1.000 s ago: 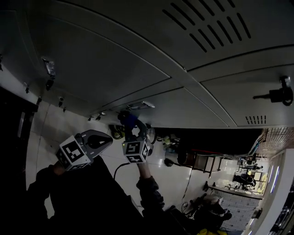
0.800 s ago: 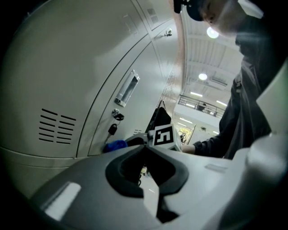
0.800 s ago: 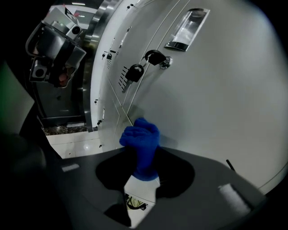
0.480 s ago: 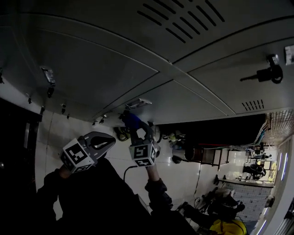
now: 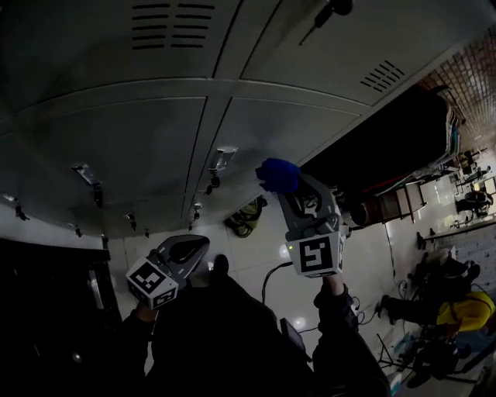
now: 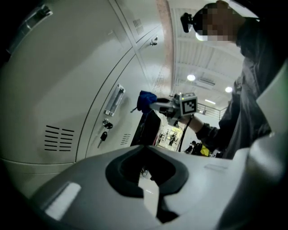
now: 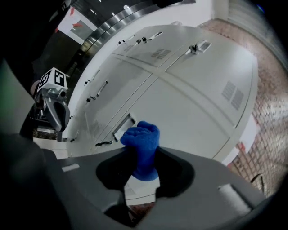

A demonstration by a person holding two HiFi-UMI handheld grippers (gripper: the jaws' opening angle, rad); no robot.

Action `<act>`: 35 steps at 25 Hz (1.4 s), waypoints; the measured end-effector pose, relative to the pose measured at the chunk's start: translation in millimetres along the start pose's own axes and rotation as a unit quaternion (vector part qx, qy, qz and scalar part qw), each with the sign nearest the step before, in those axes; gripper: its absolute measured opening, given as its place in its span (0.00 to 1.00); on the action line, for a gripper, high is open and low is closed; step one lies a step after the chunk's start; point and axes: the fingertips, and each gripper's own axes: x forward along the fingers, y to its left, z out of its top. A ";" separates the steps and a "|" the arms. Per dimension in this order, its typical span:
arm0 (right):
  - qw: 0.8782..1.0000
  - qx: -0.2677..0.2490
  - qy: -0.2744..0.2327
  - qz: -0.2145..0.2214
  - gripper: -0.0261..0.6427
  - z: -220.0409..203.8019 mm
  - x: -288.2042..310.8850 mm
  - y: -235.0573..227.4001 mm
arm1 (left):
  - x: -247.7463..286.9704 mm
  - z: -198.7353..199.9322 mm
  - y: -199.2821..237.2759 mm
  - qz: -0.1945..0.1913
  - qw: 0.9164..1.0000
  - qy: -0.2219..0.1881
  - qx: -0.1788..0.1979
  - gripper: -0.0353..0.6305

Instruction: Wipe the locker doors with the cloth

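Left gripper [image 5: 198,246]: jaws together, empty, black-and-white square-marker cube on its body. Matte grey sheet-metal locker doors [image 5: 155,132] with louvred vents. Right gripper [image 5: 293,188]: clamped on a bunched, nubby blue cloth [image 5: 277,174], raised near a door.

The blue fluffy cloth [image 7: 140,137] vanishes at its lower end between the jaws of the right gripper [image 7: 143,170], so how much is bunched in there cannot be seen. The grey metal locker doors [image 5: 155,139] run past the top edge of the head view, which cuts through a dark key [image 5: 329,9] hanging from one of them. A greenish heap [image 5: 246,217] on the floor [image 5: 372,256] at the lockers' foot is too dim to identify. The figures [image 5: 453,306] far along the floor are too small to make out.
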 end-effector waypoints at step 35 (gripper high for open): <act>0.999 -0.030 0.004 -0.023 0.23 -8.0 52.9 7.5 | 10.7 13.2 -1.2 0.006 1.000 0.023 0.017 0.02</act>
